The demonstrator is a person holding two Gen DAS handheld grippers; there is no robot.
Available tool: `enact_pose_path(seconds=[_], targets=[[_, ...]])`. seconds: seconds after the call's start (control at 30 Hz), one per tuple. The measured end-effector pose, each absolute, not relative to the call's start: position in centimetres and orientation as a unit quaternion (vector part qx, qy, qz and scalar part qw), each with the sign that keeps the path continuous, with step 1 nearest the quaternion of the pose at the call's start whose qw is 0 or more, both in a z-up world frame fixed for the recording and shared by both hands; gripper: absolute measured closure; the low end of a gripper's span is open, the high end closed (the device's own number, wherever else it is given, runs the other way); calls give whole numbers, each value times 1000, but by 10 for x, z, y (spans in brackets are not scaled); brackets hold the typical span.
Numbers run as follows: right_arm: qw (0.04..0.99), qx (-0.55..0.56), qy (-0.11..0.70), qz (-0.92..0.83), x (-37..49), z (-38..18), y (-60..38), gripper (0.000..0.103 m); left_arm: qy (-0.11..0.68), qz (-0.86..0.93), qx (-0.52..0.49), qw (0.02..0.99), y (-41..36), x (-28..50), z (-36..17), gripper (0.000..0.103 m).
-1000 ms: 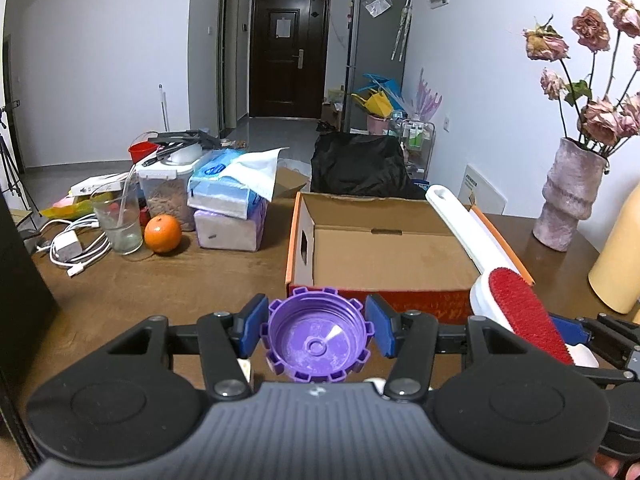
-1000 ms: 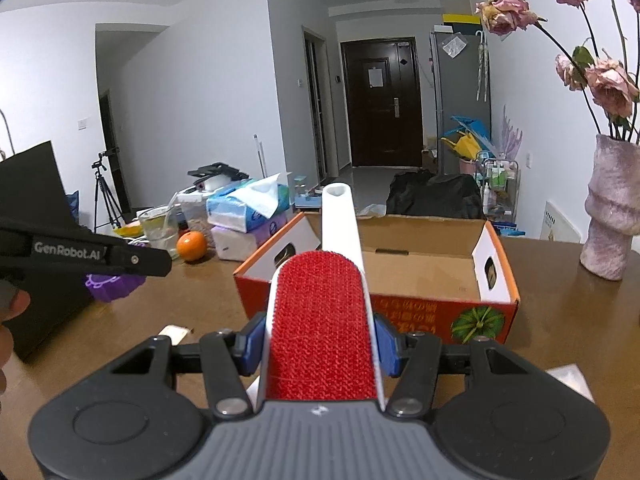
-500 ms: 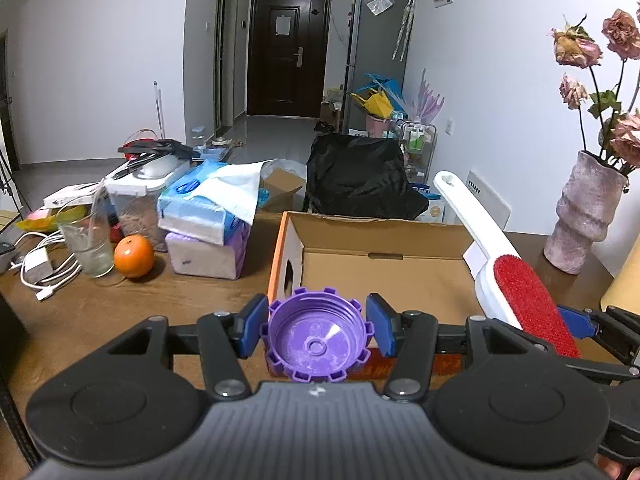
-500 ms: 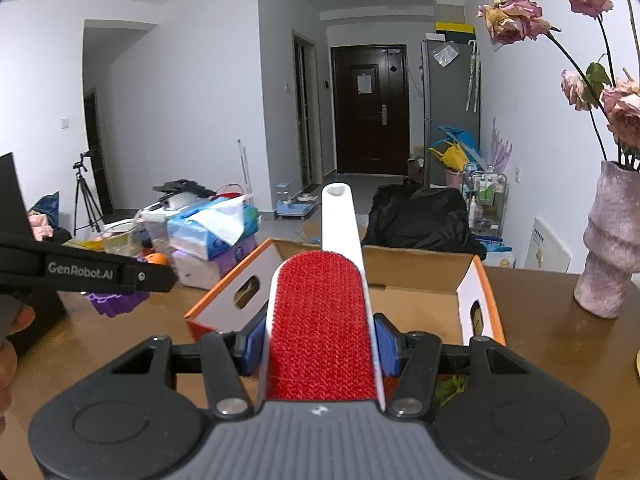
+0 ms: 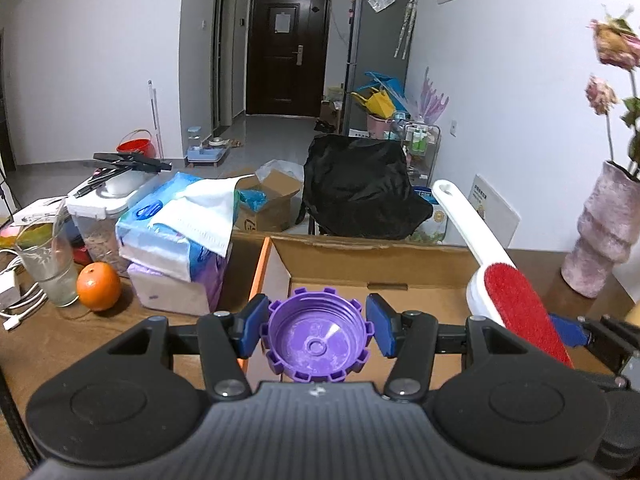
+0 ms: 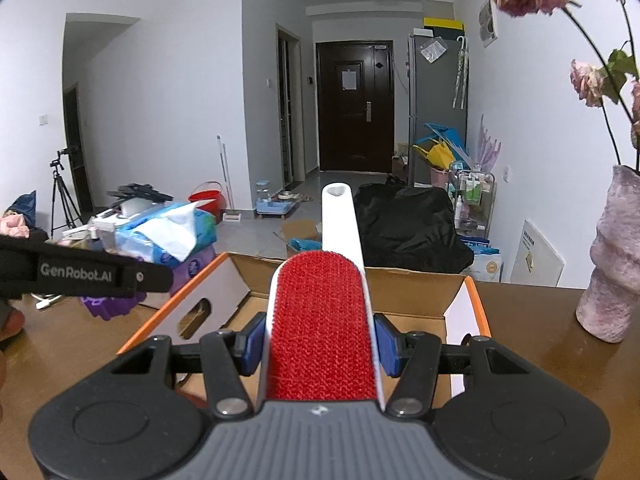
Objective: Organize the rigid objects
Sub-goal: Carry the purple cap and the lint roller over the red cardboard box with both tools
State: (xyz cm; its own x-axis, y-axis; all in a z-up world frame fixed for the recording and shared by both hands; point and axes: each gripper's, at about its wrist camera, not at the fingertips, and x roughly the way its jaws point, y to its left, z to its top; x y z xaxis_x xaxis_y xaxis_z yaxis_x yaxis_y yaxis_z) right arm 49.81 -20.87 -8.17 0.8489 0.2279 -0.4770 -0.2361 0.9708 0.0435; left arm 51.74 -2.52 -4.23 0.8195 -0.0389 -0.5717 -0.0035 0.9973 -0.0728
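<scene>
My left gripper [image 5: 317, 330] is shut on a purple notched jar lid [image 5: 316, 340], open side facing the camera, held over the near left part of the open cardboard box [image 5: 360, 256]. My right gripper [image 6: 320, 344] is shut on a white lint brush with a red pad [image 6: 322, 328], handle pointing forward over the same box [image 6: 404, 284]. The brush also shows at the right of the left wrist view [image 5: 516, 300]. The left gripper's side shows in the right wrist view [image 6: 80, 274], with the lid [image 6: 108, 308] under it.
On the brown table left of the box stand tissue packs [image 5: 176, 232], an orange [image 5: 98, 286], a glass [image 5: 46, 264], a lidded container [image 5: 104, 216] and white cables [image 5: 16, 304]. A pink vase with dried roses [image 5: 604, 236] stands at the right.
Both grippers have moved forward and up toward the box, with the lid and the brush still held. They now hang over its near edge.
</scene>
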Motion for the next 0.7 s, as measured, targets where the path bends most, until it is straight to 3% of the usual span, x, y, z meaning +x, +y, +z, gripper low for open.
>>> enact_pose_path(seconds=[0.7], targets=[[958,-16,282,58,571,-114,-206,49,301,41,-3,953,-44,597,-75,48]])
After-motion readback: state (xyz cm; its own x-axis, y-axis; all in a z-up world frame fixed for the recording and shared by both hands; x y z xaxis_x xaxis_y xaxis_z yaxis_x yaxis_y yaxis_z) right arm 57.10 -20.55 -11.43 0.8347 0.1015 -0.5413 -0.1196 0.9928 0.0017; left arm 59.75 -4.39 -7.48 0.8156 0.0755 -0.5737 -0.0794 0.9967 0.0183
